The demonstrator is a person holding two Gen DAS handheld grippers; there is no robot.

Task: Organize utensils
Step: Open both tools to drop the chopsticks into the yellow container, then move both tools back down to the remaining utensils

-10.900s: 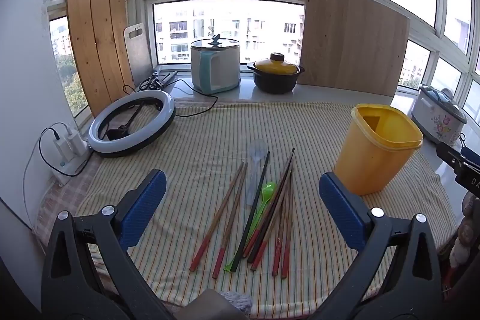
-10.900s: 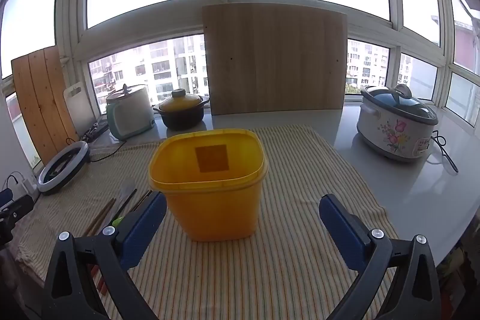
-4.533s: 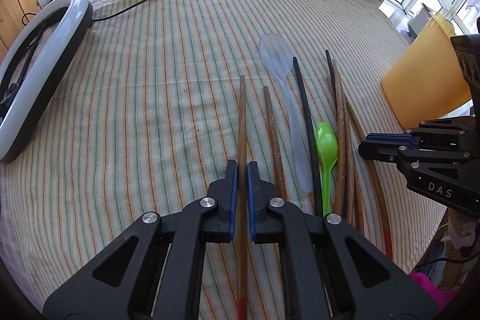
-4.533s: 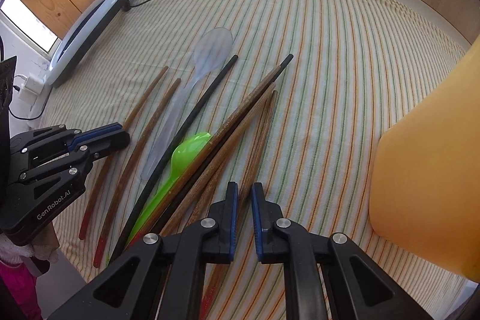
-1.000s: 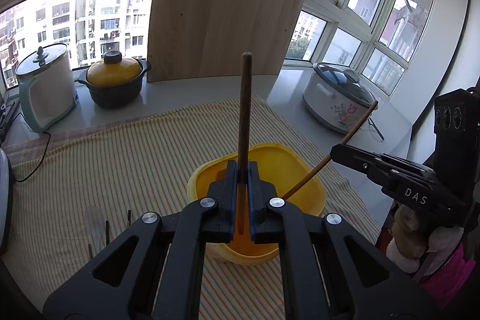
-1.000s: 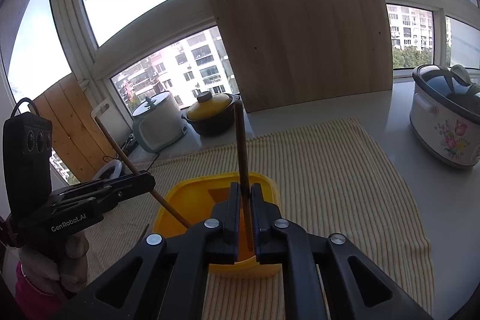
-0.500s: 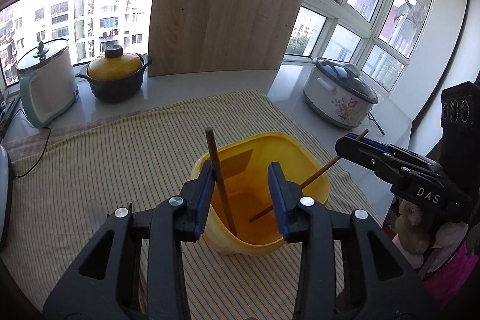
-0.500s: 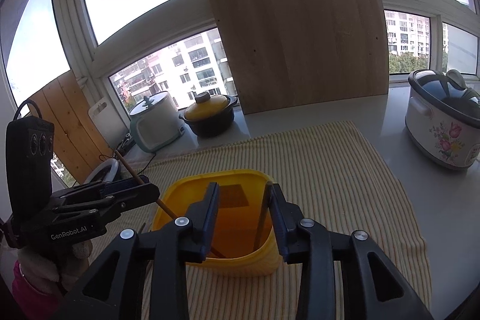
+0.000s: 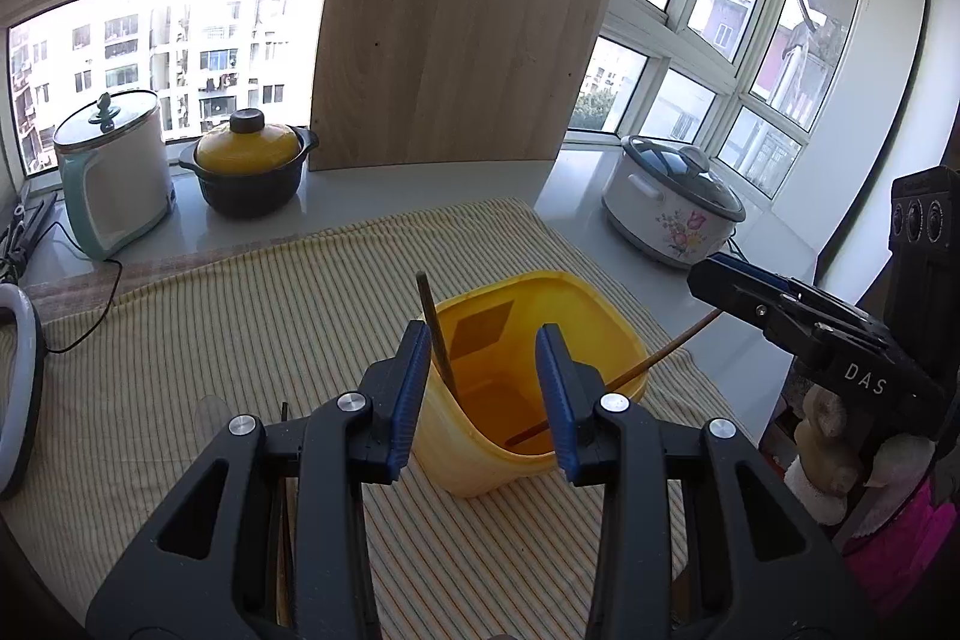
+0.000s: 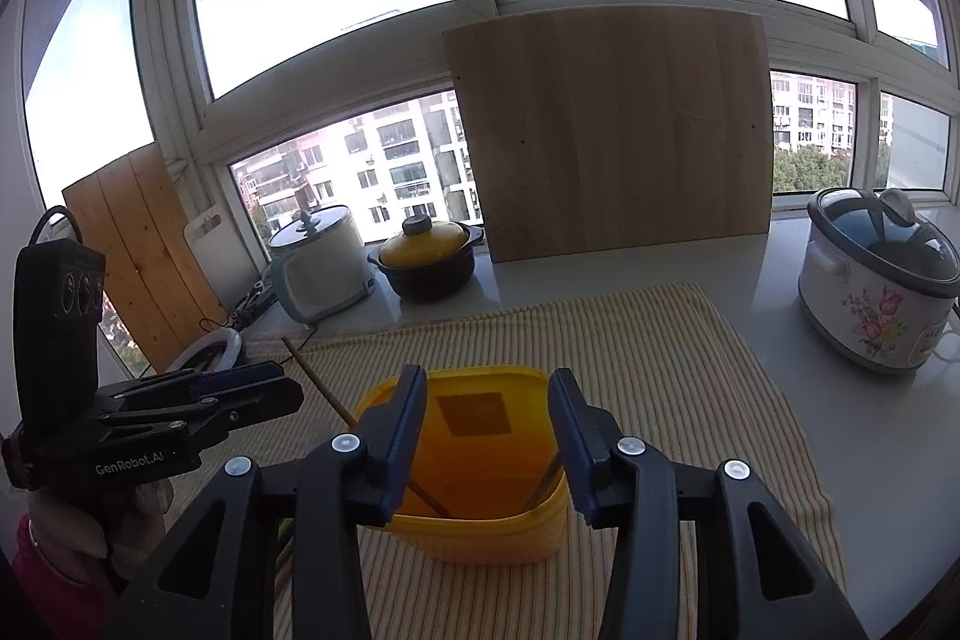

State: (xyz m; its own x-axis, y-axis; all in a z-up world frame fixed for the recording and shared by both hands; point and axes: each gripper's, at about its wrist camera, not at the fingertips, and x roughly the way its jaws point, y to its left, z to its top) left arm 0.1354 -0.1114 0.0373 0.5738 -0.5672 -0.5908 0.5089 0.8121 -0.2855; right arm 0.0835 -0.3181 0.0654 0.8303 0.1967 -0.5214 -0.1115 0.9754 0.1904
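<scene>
Two brown chopsticks (image 9: 437,334) leaning inside yellow plastic tub (image 9: 591,316) on striped cloth (image 9: 240,316), just beyond both tools. Left gripper (image 9: 483,388) parted, gripping nothing; right gripper (image 10: 487,433) spreading wider, likewise bare, tub showing through each gap.

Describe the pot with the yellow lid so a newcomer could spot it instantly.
Start at the big wooden board leaning on the window. At its left foot sits the black pot, beside the white and teal cooker. Only it has a yellow domed lid with a dark knob.
</scene>
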